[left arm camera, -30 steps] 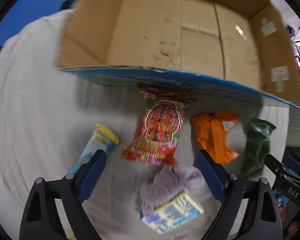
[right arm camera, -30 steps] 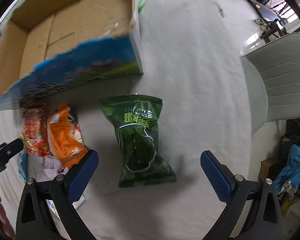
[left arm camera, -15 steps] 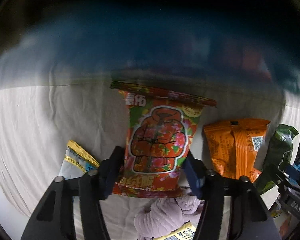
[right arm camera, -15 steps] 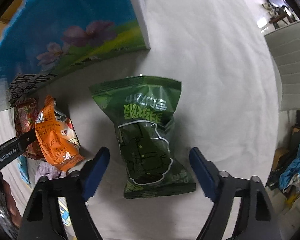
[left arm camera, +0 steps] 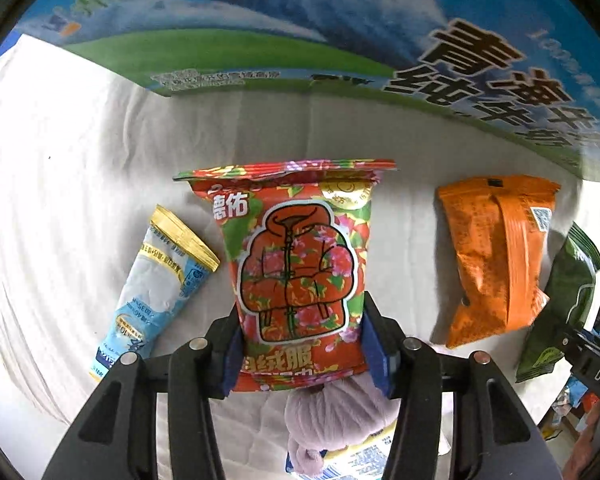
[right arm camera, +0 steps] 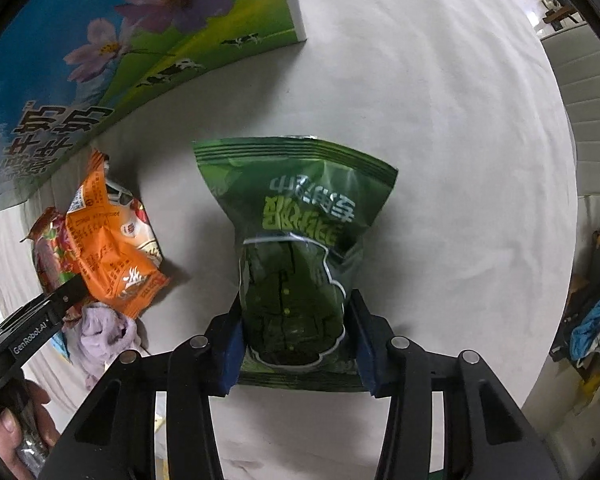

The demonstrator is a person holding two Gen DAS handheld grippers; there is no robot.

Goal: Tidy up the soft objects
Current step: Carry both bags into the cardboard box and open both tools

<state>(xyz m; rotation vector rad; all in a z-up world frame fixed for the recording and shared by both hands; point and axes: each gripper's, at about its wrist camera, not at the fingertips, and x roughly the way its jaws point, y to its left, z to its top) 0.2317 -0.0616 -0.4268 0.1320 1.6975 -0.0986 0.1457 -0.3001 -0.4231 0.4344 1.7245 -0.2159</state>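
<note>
My left gripper (left arm camera: pixel 304 344) is shut on the lower part of a red flowered snack bag (left arm camera: pixel 296 264) lying on the white cloth. My right gripper (right arm camera: pixel 296 344) is shut on the lower part of a green snack bag (right arm camera: pixel 296 248). An orange snack bag (left arm camera: pixel 496 256) lies between them, also in the right wrist view (right arm camera: pixel 108 248). A lilac cloth bundle (left arm camera: pixel 332 412) lies under the left gripper. A pale blue and yellow sachet (left arm camera: pixel 156 284) lies left of the red bag.
A large printed cardboard box (left arm camera: pixel 340 28) stands right behind the bags; its corner shows in the right wrist view (right arm camera: pixel 140 40). A small blue and yellow packet (left arm camera: pixel 360 460) lies under the lilac bundle. Chairs and clutter stand beyond the cloth edge at right (right arm camera: pixel 588 92).
Both grippers dropped low and forward and closed: the left one onto the red flowered bag, the right one onto the green bag. The box now fills the top of both views.
</note>
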